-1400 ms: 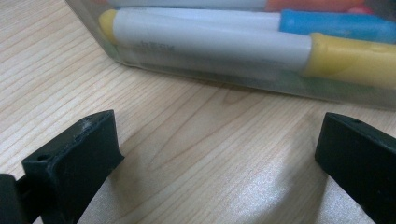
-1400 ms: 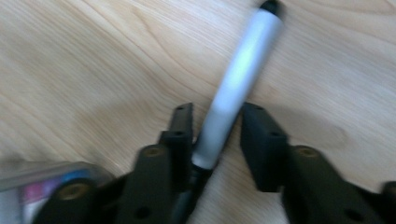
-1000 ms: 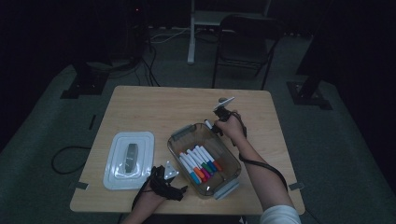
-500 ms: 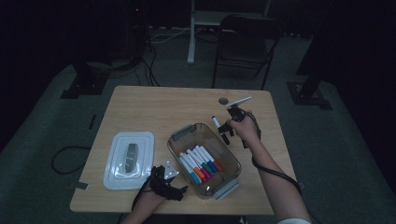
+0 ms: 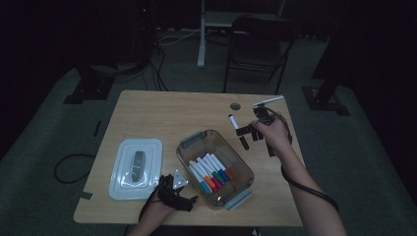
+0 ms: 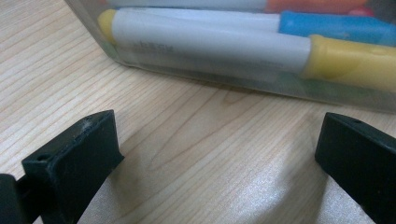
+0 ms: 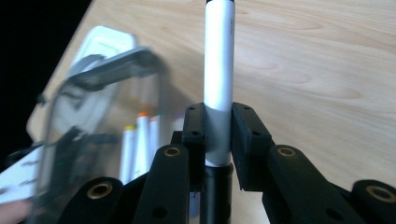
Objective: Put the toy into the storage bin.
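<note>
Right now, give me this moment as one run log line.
right gripper: shut on black-capped marker, lifted beside clear bin | left gripper: open, on table by bin | bin: markers inside | lid: off, left

We saw a pale wooden table (image 5: 162, 113) on a grey-green carpet (image 5: 44, 132). Near its far right corner lay a small dark round spot (image 5: 235, 105) and, just beside it at the edge, a thin white stick (image 5: 268, 101). Behind the table stood a dark folding chair (image 5: 258, 46) and a white post (image 5: 201, 34). A black cable (image 5: 69, 162) looped on the carpet at the left, and a dark stand base (image 5: 91, 86) sat beyond it.
</note>
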Tool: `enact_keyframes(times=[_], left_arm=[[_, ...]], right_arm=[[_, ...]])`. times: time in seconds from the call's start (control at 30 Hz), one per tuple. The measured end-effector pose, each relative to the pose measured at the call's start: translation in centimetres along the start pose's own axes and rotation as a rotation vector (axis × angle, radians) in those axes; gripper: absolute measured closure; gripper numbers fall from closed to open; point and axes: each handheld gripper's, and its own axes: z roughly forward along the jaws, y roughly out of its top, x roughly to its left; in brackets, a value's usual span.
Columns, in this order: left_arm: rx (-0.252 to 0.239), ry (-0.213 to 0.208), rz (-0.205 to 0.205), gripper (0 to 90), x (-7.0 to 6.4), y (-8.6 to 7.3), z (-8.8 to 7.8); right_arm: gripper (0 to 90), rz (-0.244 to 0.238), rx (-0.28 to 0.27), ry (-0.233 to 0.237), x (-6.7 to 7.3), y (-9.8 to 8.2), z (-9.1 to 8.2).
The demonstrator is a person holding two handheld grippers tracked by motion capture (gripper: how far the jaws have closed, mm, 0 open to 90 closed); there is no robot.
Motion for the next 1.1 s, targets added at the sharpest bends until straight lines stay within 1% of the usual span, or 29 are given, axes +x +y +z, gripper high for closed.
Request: enact_keyframes(times=[0.1, 0.13, 0.23, 0.33, 0.4, 0.47, 0.5, 0.57, 0.6, 0.67, 0.7, 0.73, 0.77, 0.8, 0.83, 0.9, 1.03, 1.07, 1.1], left_arm=[[0.001, 0.001, 0.002, 0.4, 0.0, 0.0, 0.0], [0.000, 0.001, 0.002, 0.4, 0.0, 0.0, 0.0], [0.000, -0.001, 0.000, 0.4, 0.0, 0.0, 0.0], [0.001, -0.002, 0.000, 0.4, 0.0, 0.0, 0.0], [0.003, -0.001, 0.002, 0.4, 0.0, 0.0, 0.0], [0.004, -0.001, 0.003, 0.4, 0.0, 0.0, 0.0], [0.004, -0.001, 0.003, 0.4, 0.0, 0.0, 0.0], [0.002, -0.001, 0.001, 0.4, 0.0, 0.0, 0.0], [0.002, -0.001, 0.001, 0.4, 0.0, 0.0, 0.0], [0.002, -0.002, 0.000, 0.4, 0.0, 0.0, 0.0], [0.002, -0.002, 0.000, 0.4, 0.0, 0.0, 0.0], [0.002, -0.001, 0.001, 0.4, 0.0, 0.0, 0.0], [0.002, -0.001, 0.000, 0.4, 0.0, 0.0, 0.0], [0.002, -0.001, 0.000, 0.4, 0.0, 0.0, 0.0], [0.001, 0.000, 0.001, 0.4, 0.0, 0.0, 0.0], [0.002, 0.000, 0.002, 0.4, 0.0, 0.0, 0.0], [0.002, -0.001, 0.001, 0.4, 0.0, 0.0, 0.0], [0.002, -0.001, 0.000, 0.4, 0.0, 0.0, 0.0], [0.002, -0.001, 0.000, 0.4, 0.0, 0.0, 0.0]], right_arm=[[76.7, -0.015, -0.011, 0.026, 1.1, -0.3, -0.8], [76.7, -0.027, -0.011, 0.039, 1.5, -0.3, -0.9], [76.7, -0.040, -0.012, 0.089, 2.8, -0.6, -1.1], [76.7, -0.059, -0.005, 0.133, 4.4, -1.0, -0.5], [76.7, -0.081, 0.016, 0.153, 5.7, -1.4, 0.1], [76.7, -0.103, 0.050, 0.174, 6.7, -1.8, 1.0], [76.7, -0.104, 0.060, 0.187, 7.2, -2.0, 1.4], [76.7, -0.123, 0.093, 0.192, 8.0, -2.4, 2.3], [76.7, -0.124, 0.100, 0.200, 8.3, -2.6, 2.8], [76.7, -0.134, 0.130, 0.198, 8.8, -3.0, 3.7], [76.7, -0.125, 0.134, 0.213, 9.0, -3.2, 4.1], [76.7, -0.122, 0.152, 0.218, 9.2, -3.4, 4.6], [76.6, -0.130, 0.157, 0.217, 9.4, -3.6, 5.1], [76.7, -0.121, 0.165, 0.227, 9.6, -3.8, 5.5], [76.7, -0.125, 0.185, 0.229, 9.8, -4.0, 6.0], [76.6, -0.129, 0.203, 0.233, 10.0, -4.4, 6.9], [76.6, -0.123, 0.249, 0.221, 10.3, -5.0, 8.5], [76.6, -0.124, 0.257, 0.218, 10.4, -5.2, 8.9], [76.6, -0.132, 0.276, 0.207, 10.5, -5.3, 9.3]])
